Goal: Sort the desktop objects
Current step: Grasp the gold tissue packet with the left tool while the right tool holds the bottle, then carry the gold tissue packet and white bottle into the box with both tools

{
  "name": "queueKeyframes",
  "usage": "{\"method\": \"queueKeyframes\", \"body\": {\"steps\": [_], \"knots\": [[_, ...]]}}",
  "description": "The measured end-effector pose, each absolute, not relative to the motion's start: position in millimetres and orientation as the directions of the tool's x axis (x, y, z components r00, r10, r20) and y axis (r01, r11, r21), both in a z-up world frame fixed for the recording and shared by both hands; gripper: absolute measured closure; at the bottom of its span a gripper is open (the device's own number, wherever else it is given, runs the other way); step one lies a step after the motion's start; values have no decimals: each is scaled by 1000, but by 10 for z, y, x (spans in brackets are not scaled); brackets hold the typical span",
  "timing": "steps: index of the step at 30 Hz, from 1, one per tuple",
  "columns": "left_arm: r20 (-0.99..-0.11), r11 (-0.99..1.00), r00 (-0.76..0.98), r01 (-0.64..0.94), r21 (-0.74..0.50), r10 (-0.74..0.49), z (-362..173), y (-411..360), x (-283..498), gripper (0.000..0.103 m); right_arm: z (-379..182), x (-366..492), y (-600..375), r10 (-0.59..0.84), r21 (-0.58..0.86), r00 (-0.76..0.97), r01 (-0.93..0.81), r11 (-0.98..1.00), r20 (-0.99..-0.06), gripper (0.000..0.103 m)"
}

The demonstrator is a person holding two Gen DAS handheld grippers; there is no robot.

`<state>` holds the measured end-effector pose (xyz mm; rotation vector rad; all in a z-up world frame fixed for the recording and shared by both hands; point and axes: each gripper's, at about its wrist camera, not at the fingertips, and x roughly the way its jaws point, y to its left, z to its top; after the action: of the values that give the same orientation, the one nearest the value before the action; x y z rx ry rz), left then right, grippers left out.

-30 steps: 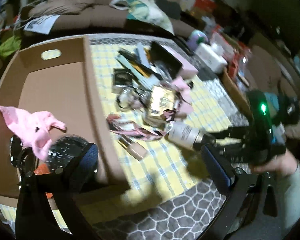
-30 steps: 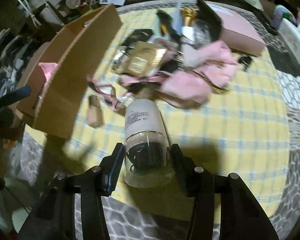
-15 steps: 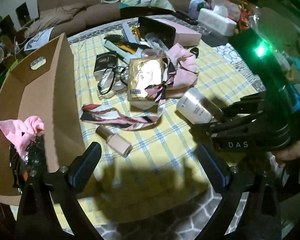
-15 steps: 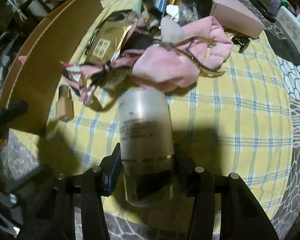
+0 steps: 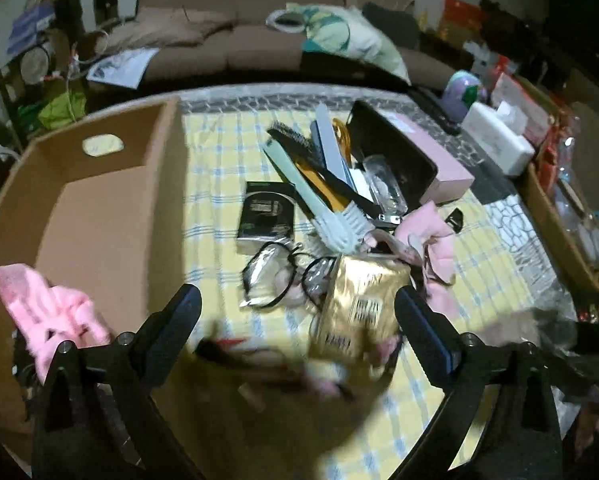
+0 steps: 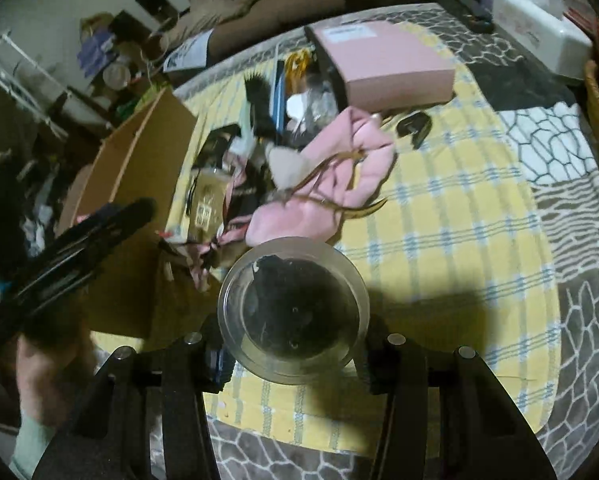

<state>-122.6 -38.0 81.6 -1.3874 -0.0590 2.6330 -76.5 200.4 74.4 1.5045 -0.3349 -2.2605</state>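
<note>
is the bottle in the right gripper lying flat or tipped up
Tipped up: the bottle shows its round end to the camera, clamped in the right gripper.

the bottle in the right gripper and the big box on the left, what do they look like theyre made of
Bottle: seems frosted glass or clear hard plastic; its end is see-through with a pale rim and something dark inside, so it stays open.
Box: plain brown cardboard, matte, with a punched handle hole and thin raw edges.

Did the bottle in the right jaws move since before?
Yes. The bottle tipped up; its clear end now faces the camera, above the yellow checked cloth.
</note>
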Motion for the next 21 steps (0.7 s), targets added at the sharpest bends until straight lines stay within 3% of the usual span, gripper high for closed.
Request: {"method": "queueKeyframes", "body": {"steps": [10,11,12,13,21], "knots": [[-881,-965,-459,-261,7,118,281,180,-1261,9,815,-872,2183,-495,467,-367,169,-868,-788,54],[-883,-967,-453,-255,-5,124,254,176,-1264,21,818,-866,2204,-497,470,-369,167,-867,-785,54],[-884,-970,-449,-244,-17,129,242,157,-1269,46,821,-865,2214,-499,473,-371,164,-866,-784,54],[-884,-971,-446,-236,-35,140,252,129,-1269,53,821,-864,2230,-501,476,-371,163,-864,-782,54],[-834,-965,-500,-223,-136,233,861,-240,-1036,55,1053,-811,2206,-569,546,-412,186,-817,-712,54]]}}
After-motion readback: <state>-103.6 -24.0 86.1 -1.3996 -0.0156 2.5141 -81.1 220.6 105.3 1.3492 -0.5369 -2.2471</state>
